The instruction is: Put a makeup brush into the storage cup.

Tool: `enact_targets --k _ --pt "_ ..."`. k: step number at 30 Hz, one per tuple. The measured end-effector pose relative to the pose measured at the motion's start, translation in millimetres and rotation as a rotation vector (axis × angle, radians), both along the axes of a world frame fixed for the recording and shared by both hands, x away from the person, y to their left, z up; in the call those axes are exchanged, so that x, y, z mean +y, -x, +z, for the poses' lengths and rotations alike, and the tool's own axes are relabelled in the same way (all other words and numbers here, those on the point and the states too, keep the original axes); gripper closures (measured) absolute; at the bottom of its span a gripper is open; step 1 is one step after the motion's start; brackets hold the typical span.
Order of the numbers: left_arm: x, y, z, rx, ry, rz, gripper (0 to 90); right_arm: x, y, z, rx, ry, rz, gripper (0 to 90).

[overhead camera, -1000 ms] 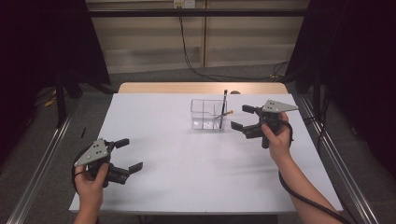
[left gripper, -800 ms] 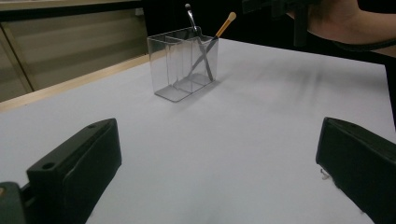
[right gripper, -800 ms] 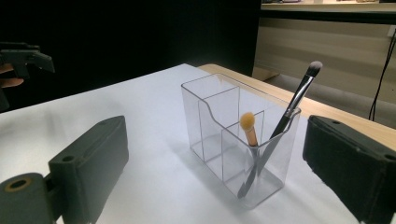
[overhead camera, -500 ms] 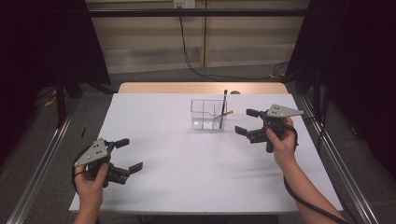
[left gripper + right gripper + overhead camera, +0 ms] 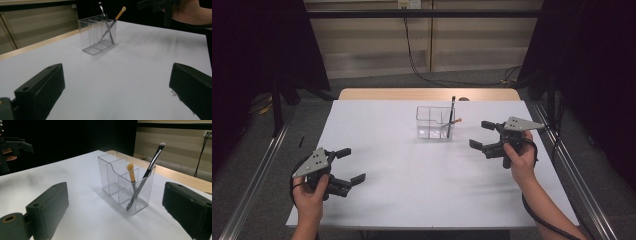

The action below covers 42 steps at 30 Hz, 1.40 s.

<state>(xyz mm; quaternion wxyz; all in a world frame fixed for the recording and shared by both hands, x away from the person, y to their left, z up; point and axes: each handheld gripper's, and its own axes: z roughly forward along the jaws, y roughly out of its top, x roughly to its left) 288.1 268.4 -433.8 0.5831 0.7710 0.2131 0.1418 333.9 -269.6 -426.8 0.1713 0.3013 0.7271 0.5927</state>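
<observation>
A clear plastic organizer [image 5: 434, 122] [image 5: 98, 33] [image 5: 126, 183] with dividers stands on the white table [image 5: 422, 165], toward the back. Two makeup brushes lean in its right-hand compartment: a long dark-handled brush [image 5: 451, 114] [image 5: 152, 162] and a shorter one with an orange tip [image 5: 131, 171] [image 5: 120, 13]. My right gripper [image 5: 485, 135] is open, held above the table to the right of the organizer, jaws pointing toward it. My left gripper [image 5: 351, 165] is open near the front left corner, with nothing between its jaws.
A bare wooden strip [image 5: 427, 93] runs along the table's far edge. Metal rails [image 5: 249, 186] flank the table on both sides. Cables [image 5: 432, 75] lie on the floor behind. Dark curtains close in left and right.
My right gripper has drifted back toward the person and slightly right, away from the organizer. The left gripper has stayed in place.
</observation>
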Motion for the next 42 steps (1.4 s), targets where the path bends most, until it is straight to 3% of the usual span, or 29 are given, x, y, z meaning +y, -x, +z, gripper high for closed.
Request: enact_targets --k 42 --pt "-0.7 -2.3 -0.2 0.000 -0.001 -0.003 0.1 -32.2 44.3 -10.2 0.012 0.031 -0.030 5.9"
